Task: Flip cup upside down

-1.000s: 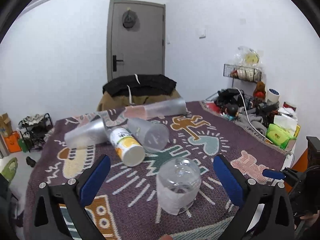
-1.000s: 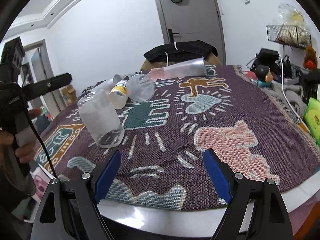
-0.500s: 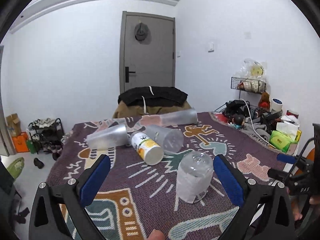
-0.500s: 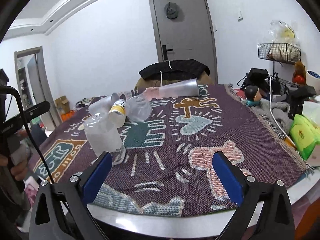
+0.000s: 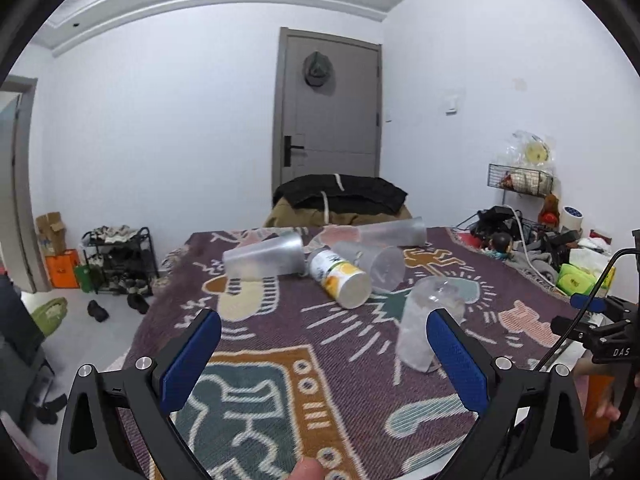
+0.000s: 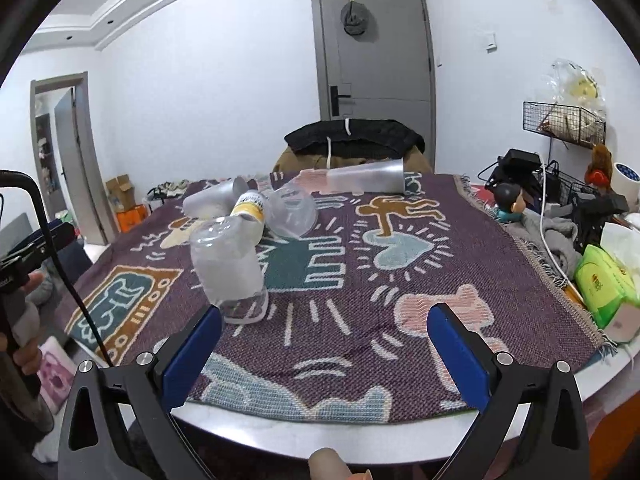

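Cup stands upside down, empty, on blanket.

Cup standing inverted on blanket, can and tumblers lying behind it

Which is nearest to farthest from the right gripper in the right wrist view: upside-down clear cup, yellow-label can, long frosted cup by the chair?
From the right gripper:
1. Upside-down clear cup, front left, standing.
2. Yellow-label can, behind it, lying down.
3. Long frosted cup, far edge, lying down.
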`<action>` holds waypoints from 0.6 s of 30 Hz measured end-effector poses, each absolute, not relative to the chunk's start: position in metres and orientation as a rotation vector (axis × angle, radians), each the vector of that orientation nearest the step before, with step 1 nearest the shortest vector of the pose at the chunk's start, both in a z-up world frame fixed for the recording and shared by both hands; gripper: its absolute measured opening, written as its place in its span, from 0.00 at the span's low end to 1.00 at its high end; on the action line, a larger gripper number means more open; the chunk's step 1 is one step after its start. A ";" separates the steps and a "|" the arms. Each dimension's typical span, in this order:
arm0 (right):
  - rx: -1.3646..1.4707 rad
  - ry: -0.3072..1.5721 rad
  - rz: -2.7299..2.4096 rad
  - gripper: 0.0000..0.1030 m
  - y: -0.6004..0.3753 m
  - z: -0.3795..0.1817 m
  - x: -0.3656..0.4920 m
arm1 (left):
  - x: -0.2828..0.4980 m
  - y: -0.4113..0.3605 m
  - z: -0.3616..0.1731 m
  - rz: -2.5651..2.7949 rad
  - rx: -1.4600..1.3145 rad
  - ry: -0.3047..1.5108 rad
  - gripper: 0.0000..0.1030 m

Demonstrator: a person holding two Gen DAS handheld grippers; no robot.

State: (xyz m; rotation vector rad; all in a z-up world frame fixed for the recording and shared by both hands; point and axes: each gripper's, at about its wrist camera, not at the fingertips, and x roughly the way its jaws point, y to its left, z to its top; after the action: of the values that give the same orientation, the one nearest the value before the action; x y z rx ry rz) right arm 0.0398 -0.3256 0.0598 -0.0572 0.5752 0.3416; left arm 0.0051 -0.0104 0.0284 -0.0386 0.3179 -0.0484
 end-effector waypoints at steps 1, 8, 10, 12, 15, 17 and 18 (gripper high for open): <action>-0.059 0.582 0.349 1.00 -0.324 0.058 0.039 | 0.004 -0.008 0.025 -0.041 -0.042 0.322 1.00; -0.090 0.604 0.382 1.00 -0.307 0.050 0.035 | 0.001 -0.001 0.010 -0.015 -0.029 0.354 1.00; -0.093 0.600 0.394 1.00 -0.303 0.048 0.033 | -0.001 -0.001 0.008 -0.009 -0.017 0.348 1.00; -0.104 0.602 0.405 1.00 -0.299 0.046 0.032 | -0.004 -0.002 0.007 -0.004 -0.005 0.342 1.00; -0.110 0.598 0.416 1.00 -0.295 0.045 0.029 | -0.005 -0.002 0.004 -0.010 -0.003 0.343 1.00; -0.113 0.593 0.421 1.00 -0.293 0.045 0.028 | -0.005 -0.002 0.004 -0.011 -0.007 0.345 1.00; -0.116 0.590 0.419 1.00 -0.292 0.045 0.027 | -0.005 -0.002 0.003 -0.012 -0.010 0.346 1.00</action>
State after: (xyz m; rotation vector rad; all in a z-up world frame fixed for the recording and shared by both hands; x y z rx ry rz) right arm 0.0270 -0.2916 0.0445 -0.1162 0.5904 0.4195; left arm -0.0050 -0.0018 0.0033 -0.0096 0.3459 -0.0119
